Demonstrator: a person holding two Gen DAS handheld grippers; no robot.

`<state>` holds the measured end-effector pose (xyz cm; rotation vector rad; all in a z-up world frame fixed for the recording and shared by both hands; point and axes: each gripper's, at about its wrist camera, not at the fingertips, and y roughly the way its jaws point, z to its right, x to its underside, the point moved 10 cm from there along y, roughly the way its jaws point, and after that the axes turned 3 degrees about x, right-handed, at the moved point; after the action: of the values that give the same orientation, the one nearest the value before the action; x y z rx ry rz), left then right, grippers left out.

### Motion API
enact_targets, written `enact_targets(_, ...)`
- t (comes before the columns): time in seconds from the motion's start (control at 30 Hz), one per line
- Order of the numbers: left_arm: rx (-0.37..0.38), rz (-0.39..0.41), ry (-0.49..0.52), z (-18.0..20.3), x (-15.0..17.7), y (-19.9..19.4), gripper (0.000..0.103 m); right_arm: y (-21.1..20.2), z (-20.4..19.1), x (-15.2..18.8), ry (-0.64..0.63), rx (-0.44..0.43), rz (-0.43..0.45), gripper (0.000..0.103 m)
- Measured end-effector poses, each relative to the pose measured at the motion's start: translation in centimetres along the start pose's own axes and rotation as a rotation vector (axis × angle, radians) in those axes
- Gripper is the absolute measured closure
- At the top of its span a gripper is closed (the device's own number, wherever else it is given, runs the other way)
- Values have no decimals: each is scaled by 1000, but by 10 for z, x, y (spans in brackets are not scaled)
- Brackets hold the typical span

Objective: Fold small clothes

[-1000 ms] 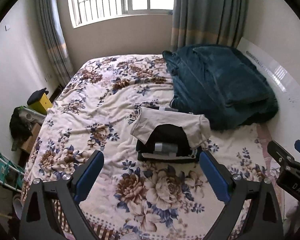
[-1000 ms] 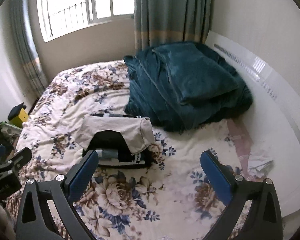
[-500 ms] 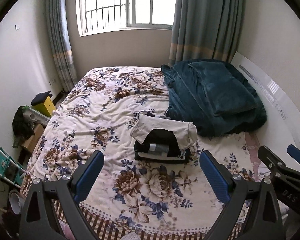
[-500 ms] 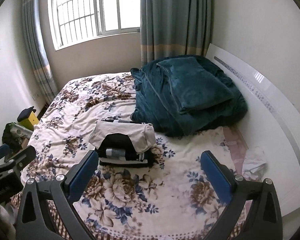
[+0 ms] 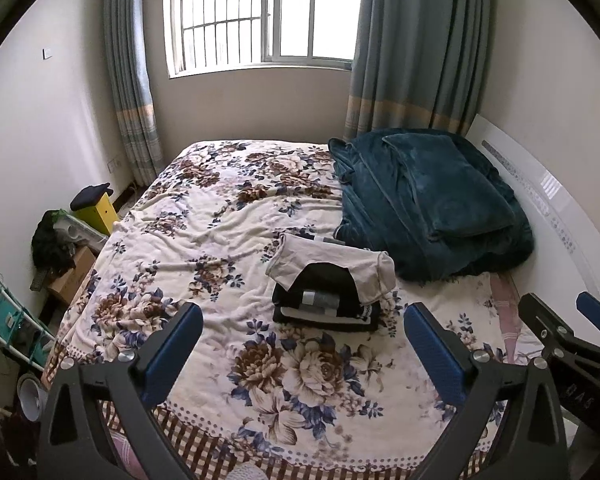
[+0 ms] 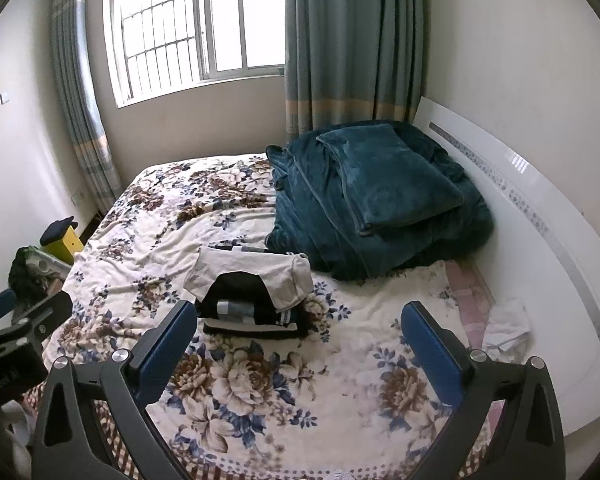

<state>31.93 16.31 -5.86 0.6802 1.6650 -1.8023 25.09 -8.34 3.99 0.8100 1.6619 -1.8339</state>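
A stack of folded small clothes [image 5: 327, 304] [image 6: 256, 312] sits on the floral bed cover [image 5: 204, 248] [image 6: 148, 240], dark items below and a beige garment [image 5: 340, 262] [image 6: 260, 270] draped over the top. My left gripper [image 5: 304, 344] hangs open above the near edge of the bed, well back from the stack, nothing between its blue pads [image 5: 174, 344]. My right gripper [image 6: 300, 340] is open too, empty, held back at the same distance, right of the stack. Each gripper shows at the other view's edge.
A folded teal blanket [image 5: 428, 204] [image 6: 372, 196] lies at the head of the bed against the white headboard [image 6: 540, 232]. A crumpled white cloth [image 6: 508, 324] lies by the headboard. Boxes, a yellow stool [image 5: 96, 208] and a rack [image 5: 8, 328] crowd the floor on the left.
Both grippers have pulled back and upward from the stack, so the bed and window show more fully. The stack has not moved. Both stay open.
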Motion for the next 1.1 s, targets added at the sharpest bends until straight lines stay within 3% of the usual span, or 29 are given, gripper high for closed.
enact_targets(1.1,-21,-4,1,-17,10,-12,0,-1,-7,6,-15,-6,-5,0)
